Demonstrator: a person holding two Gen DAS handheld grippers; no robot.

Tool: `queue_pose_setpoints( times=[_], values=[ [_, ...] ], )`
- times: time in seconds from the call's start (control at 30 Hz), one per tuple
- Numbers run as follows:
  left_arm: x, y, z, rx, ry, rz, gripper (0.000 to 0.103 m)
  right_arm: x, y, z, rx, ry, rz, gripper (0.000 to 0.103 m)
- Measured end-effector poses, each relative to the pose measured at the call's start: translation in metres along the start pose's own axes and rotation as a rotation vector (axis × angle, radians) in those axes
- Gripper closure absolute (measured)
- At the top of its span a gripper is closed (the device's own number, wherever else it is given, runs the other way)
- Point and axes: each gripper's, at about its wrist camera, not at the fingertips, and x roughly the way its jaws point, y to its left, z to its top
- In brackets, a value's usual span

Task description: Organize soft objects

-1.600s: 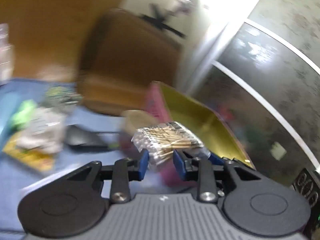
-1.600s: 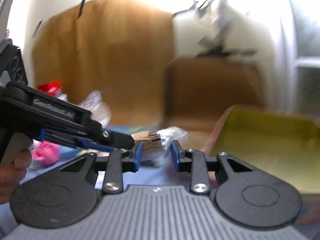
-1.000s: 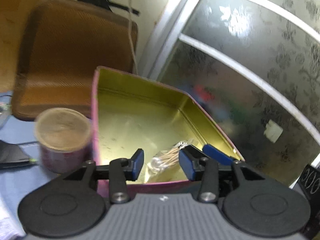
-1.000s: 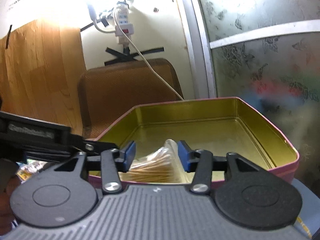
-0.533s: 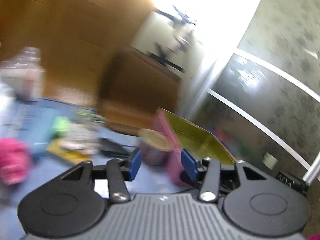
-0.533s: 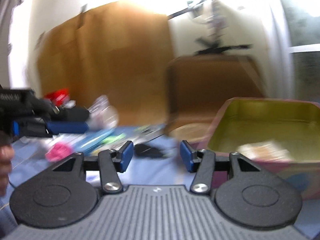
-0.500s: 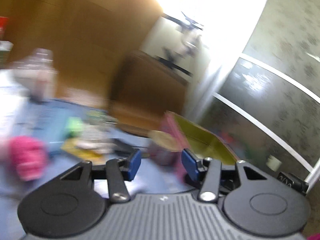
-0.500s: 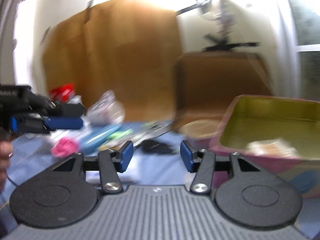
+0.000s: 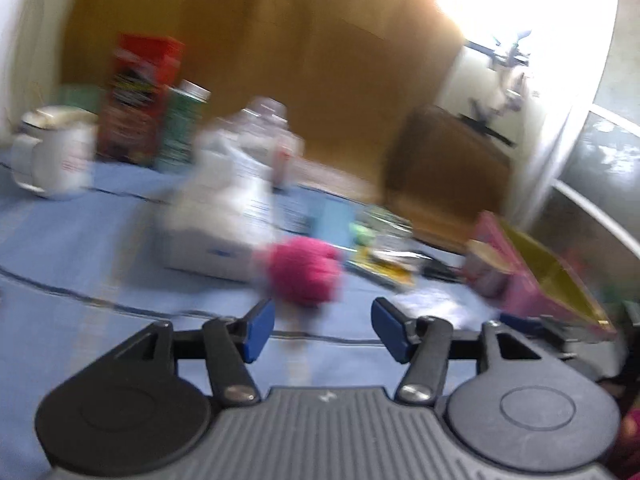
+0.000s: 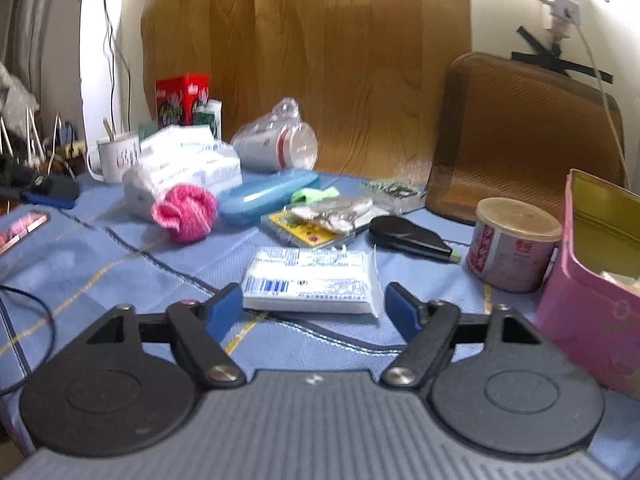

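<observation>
My right gripper [image 10: 314, 312] hovers low over the blue cloth, its jaws opening wide. A flat white packet [image 10: 312, 280] lies just ahead of its blue pads, which do not touch it. A pink balled-up sock [image 10: 186, 212] rests further back on the left. The left wrist view is blurred by motion. There my left gripper [image 9: 322, 330] points at the same pink sock [image 9: 304, 276], jaws opening with nothing between them. The pink tin [image 10: 592, 292] with its gold inside stands at the right edge; something white shows inside it.
On the cloth lie a round can [image 10: 516, 244], a black case [image 10: 408, 236], a yellow packet [image 10: 304, 228], a blue case [image 10: 268, 196] and white tissue packs [image 10: 180, 164]. A mug [image 10: 116, 156], a red box [image 10: 182, 98] and a brown cushion [image 10: 528, 136] stand behind.
Both views have swung left, away from the tin toward the cluttered cloth. The cotton swab packets were let go into the tin. Both pairs of jaws stand wider.
</observation>
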Motion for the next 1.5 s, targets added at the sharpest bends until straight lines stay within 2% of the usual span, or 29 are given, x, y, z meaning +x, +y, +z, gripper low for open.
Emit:
queue_pose_setpoints(
  times=[0.1,0.17,0.23,0.37,0.4,0.43,0.47,0.5,0.57,0.6,0.63,0.67,0.7,0.73,0.77,0.8,0.9,0.97,1.07,1.1,1.17,1.2,1.37,1.5],
  values=[
    [0.038,-0.023,-0.003,-0.04,0.055,-0.106,0.041,0.005,-0.007,-0.002,-0.024,0.032,0.033,0.013],
    [0.061,-0.038,-0.003,-0.076,0.09,-0.165,0.03,0.01,-0.011,-0.002,-0.044,0.052,0.053,0.011],
    [0.077,-0.048,-0.006,-0.098,0.112,-0.172,0.018,0.016,-0.015,-0.001,-0.056,0.08,0.072,0.008],
    [0.104,-0.057,-0.012,-0.136,0.159,-0.175,0.016,0.039,-0.019,0.0,-0.065,0.15,0.071,0.006],
    [0.11,-0.052,-0.014,-0.153,0.174,-0.185,0.019,0.043,-0.02,-0.002,-0.05,0.161,0.079,0.007],
    [0.118,-0.05,-0.017,-0.173,0.197,-0.198,0.026,0.043,-0.02,-0.002,-0.04,0.153,0.085,0.013],
    [0.125,-0.049,-0.02,-0.192,0.217,-0.222,0.027,0.042,-0.018,-0.002,-0.046,0.149,0.105,0.023],
    [0.125,-0.051,-0.023,-0.191,0.199,-0.225,0.028,0.041,-0.015,-0.003,-0.058,0.14,0.109,0.027],
    [0.122,-0.058,-0.024,-0.158,0.195,-0.199,0.033,0.036,-0.009,-0.007,-0.073,0.121,0.084,0.04],
    [0.121,-0.06,-0.025,-0.149,0.198,-0.2,0.035,0.032,-0.007,-0.008,-0.073,0.114,0.07,0.044],
    [0.118,-0.061,-0.025,-0.151,0.202,-0.214,0.036,0.028,-0.006,-0.009,-0.07,0.11,0.05,0.052],
    [0.114,-0.064,-0.026,-0.152,0.205,-0.239,0.04,0.023,-0.005,-0.011,-0.067,0.104,0.033,0.061],
    [0.113,-0.067,-0.026,-0.151,0.221,-0.295,0.054,0.019,-0.004,-0.013,-0.065,0.097,0.028,0.073],
    [0.112,-0.072,-0.026,-0.155,0.245,-0.36,0.055,0.015,-0.005,-0.014,-0.055,0.097,0.052,0.089],
    [0.11,-0.081,-0.027,-0.146,0.253,-0.393,0.055,0.011,-0.006,-0.015,-0.034,0.101,0.084,0.091],
    [0.108,-0.091,-0.027,-0.116,0.247,-0.386,0.055,0.007,-0.003,-0.015,-0.03,0.096,0.083,0.091],
    [0.104,-0.114,-0.026,-0.031,0.237,-0.352,0.055,-0.001,0.014,-0.016,-0.128,0.067,0.022,0.091],
    [0.101,-0.116,-0.027,-0.031,0.24,-0.348,0.054,-0.007,0.013,-0.02,-0.136,0.075,0.05,0.09],
    [0.089,-0.105,-0.026,-0.063,0.211,-0.318,0.047,-0.018,0.006,-0.027,-0.141,0.094,0.069,0.087],
    [0.084,-0.1,-0.026,-0.075,0.2,-0.312,0.043,-0.023,0.003,-0.029,-0.139,0.098,0.082,0.084],
    [0.071,-0.085,-0.027,-0.109,0.171,-0.282,0.039,-0.032,-0.003,-0.032,-0.128,0.095,0.099,0.06],
    [0.066,-0.076,-0.026,-0.124,0.157,-0.262,0.037,-0.036,-0.005,-0.033,-0.126,0.087,0.098,0.055],
    [0.052,-0.042,-0.026,-0.218,0.133,-0.165,0.032,-0.043,-0.012,-0.027,-0.101,0.05,0.099,0.046],
    [0.056,-0.023,-0.022,-0.264,0.139,-0.161,0.03,-0.026,-0.01,-0.017,-0.089,0.048,0.093,0.038]
  ],
)
